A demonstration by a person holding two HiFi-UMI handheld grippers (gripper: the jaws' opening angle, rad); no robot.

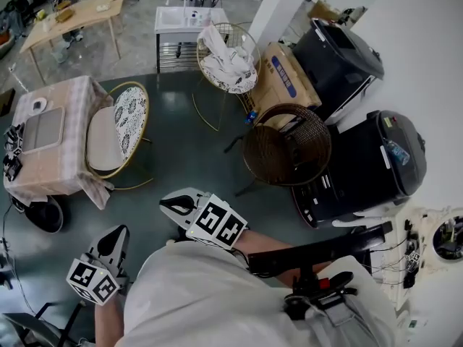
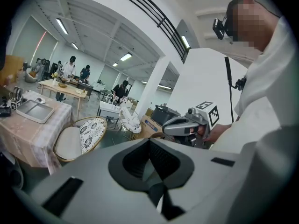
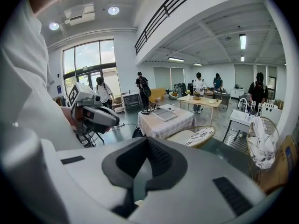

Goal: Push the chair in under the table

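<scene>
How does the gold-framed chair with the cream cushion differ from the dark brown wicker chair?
The gold-framed chair is thin metal with a cream seat pad and a flowered back cushion; the dark brown wicker chair is woven all over, without cushions. The gold one stands beside the cloth-covered table; the wicker one beside a large black container. Both have round seats, unoccupied.

— What's on the table (image 1: 69, 168) ahead of me?
— A checked cloth (image 1: 72, 107) covers it. I see a grey tray (image 1: 43, 129) lying flat, a small white dish (image 1: 37, 105) just beside it, and dark gadgets (image 1: 11, 154) at the edge.
— And the floor (image 1: 188, 157)?
— A cushioned chair (image 1: 116, 129) stands there, its seat against the table.
</scene>
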